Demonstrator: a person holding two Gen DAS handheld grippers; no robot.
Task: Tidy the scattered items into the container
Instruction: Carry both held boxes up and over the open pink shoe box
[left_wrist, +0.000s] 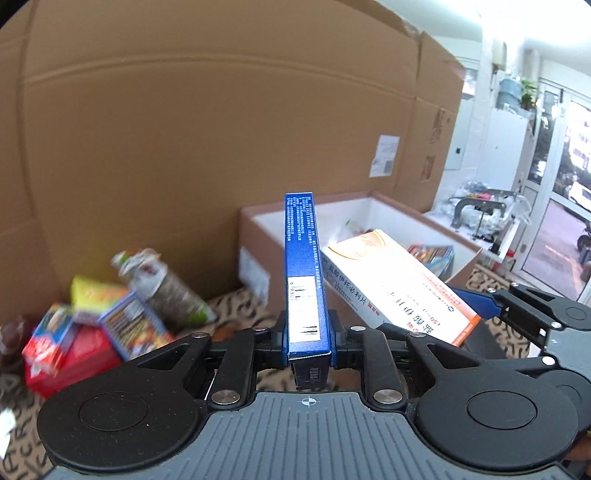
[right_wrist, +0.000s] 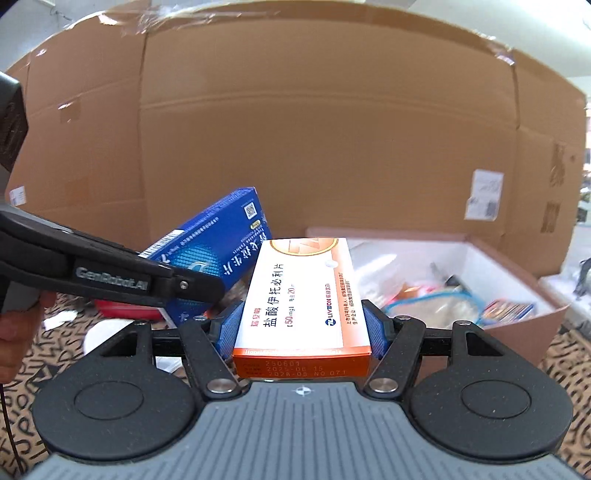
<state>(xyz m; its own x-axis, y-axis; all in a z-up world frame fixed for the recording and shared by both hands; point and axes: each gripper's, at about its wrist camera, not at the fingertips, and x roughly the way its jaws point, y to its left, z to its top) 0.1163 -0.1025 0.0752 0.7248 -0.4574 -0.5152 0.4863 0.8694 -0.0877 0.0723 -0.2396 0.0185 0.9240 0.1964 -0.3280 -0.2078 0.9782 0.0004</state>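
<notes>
Grippers both carry cartons toward the white-lined container (right_wrist: 498, 254) at one o'clock: left gripper (left_wrist: 307, 345) pinches the blue medicine box (left_wrist: 303, 273) edge-on, right gripper (right_wrist: 301, 328) clamps the orange-and-white tablet box (right_wrist: 301, 295) flat, probably for dropping in.

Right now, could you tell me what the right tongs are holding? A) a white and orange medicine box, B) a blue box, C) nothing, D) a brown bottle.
A: the right tongs are shut on the white and orange medicine box; the blue box is in the left tongs.
</notes>
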